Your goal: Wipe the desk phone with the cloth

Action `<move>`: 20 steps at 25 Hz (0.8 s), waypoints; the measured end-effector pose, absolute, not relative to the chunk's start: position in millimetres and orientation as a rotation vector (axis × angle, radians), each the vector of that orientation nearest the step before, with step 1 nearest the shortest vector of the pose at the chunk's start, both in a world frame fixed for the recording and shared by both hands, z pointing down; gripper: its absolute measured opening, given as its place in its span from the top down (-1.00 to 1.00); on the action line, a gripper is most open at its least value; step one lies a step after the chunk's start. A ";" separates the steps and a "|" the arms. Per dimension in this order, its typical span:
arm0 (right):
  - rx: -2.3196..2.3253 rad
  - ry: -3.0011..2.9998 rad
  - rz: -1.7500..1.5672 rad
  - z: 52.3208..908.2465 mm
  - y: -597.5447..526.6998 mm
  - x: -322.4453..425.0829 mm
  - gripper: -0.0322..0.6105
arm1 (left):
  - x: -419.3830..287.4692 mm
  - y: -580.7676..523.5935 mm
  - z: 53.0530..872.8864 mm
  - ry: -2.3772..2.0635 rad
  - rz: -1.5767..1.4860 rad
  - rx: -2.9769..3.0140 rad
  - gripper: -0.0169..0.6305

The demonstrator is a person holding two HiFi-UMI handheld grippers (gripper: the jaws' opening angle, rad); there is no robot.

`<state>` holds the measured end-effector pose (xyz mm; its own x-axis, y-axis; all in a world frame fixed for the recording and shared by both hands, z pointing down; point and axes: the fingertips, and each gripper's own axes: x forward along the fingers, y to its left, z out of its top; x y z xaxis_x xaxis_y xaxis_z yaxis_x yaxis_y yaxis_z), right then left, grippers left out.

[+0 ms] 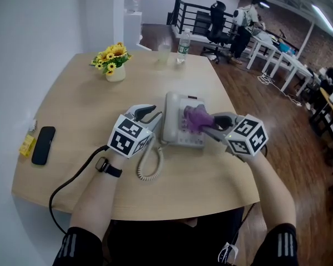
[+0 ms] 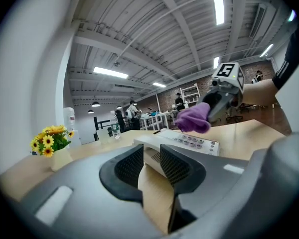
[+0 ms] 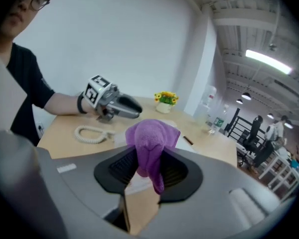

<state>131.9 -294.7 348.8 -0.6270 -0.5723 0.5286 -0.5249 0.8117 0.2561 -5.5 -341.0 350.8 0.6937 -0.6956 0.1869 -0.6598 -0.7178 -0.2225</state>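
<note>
Desk phone [image 1: 176,131] keypad sits under cloth [image 1: 196,118], pinched tight in your right gripper [image 1: 206,126]. Press lightly, stroke evenly; left gripper [image 1: 153,114], jaws slightly apart, empty, can steady phone's side.

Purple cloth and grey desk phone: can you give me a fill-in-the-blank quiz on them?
The right gripper is shut on a crumpled ____ cloth.
The left gripper, beside the light grey desk phone, has its jaws ____.
The small white pot holds yellow ____.
Missing words: purple; open; flowers.
</note>
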 end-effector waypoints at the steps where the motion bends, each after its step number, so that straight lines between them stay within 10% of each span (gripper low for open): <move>1: 0.850 -2.395 -0.090 338.1 -311.6 132.7 0.49 | -5.8 -341.2 351.2 1.113 -0.391 -2.763 0.64; 20: 0.838 -2.143 -0.087 381.6 -373.3 103.9 0.49 | -5.8 -341.6 351.6 1.110 -0.393 -2.760 0.64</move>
<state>103.9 -373.3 381.6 -0.4472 -0.5934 0.6692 -0.5371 0.7765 0.3296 -5.8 -341.6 351.6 0.6933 -0.6957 0.1878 -0.6589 -0.7175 -0.2259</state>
